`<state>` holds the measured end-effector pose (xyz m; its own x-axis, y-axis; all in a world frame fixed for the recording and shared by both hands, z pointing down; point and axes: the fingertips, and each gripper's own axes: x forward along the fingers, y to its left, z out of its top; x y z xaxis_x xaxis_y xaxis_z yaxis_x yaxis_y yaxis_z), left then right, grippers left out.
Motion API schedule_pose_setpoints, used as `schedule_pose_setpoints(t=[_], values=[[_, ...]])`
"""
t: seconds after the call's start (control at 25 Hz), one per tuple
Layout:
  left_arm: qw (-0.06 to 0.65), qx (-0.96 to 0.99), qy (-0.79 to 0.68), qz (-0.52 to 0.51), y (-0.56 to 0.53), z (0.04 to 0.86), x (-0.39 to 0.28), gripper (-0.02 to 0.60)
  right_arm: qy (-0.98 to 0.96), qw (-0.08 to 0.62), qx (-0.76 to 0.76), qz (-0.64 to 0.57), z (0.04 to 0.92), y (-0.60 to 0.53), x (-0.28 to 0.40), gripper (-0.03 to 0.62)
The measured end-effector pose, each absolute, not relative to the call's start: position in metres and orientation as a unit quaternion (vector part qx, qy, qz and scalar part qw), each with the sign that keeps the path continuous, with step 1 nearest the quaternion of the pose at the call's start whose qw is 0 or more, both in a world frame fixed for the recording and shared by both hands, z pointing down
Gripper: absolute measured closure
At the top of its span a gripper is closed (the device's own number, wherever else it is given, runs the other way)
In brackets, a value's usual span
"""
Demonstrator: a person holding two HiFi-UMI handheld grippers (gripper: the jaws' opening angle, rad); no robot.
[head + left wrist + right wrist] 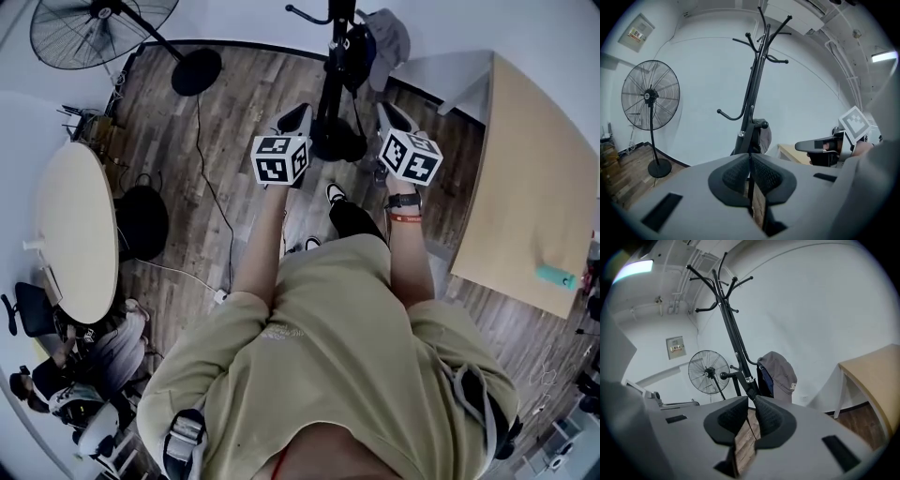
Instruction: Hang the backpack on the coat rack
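Note:
The black coat rack (331, 66) stands right in front of me, its hooked arms spreading at the top (759, 42) (723, 287). A grey backpack (780, 376) hangs on the rack's right side, off the floor (386, 39); in the left gripper view only its edge (765, 137) shows behind the pole. My left gripper (294, 119) (750, 161) is shut, pads touching, nothing in it. My right gripper (394, 116) (751, 405) has a narrow gap between its pads and holds nothing. Both are raised side by side, short of the rack.
A standing fan (98, 28) (649, 96) (708, 371) is left of the rack. A wooden table (530, 178) (876, 366) with a teal item (555, 276) stands right. At left are a round table (75, 230), a black bag (141, 220) and a floor cable (214, 197).

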<state>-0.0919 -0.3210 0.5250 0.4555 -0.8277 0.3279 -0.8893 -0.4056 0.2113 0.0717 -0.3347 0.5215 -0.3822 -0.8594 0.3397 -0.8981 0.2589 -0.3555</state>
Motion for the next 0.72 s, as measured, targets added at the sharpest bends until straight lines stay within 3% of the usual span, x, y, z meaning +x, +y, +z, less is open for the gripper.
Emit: schedule_pose_setpoints(t=[0.72], values=[[0.091, 0.831, -0.548, 0.035, -0.238, 0.460, -0.120, 0.557, -0.808, 0.025, 0.571, 0.144, 0.470, -0.240, 0.060, 0.563]])
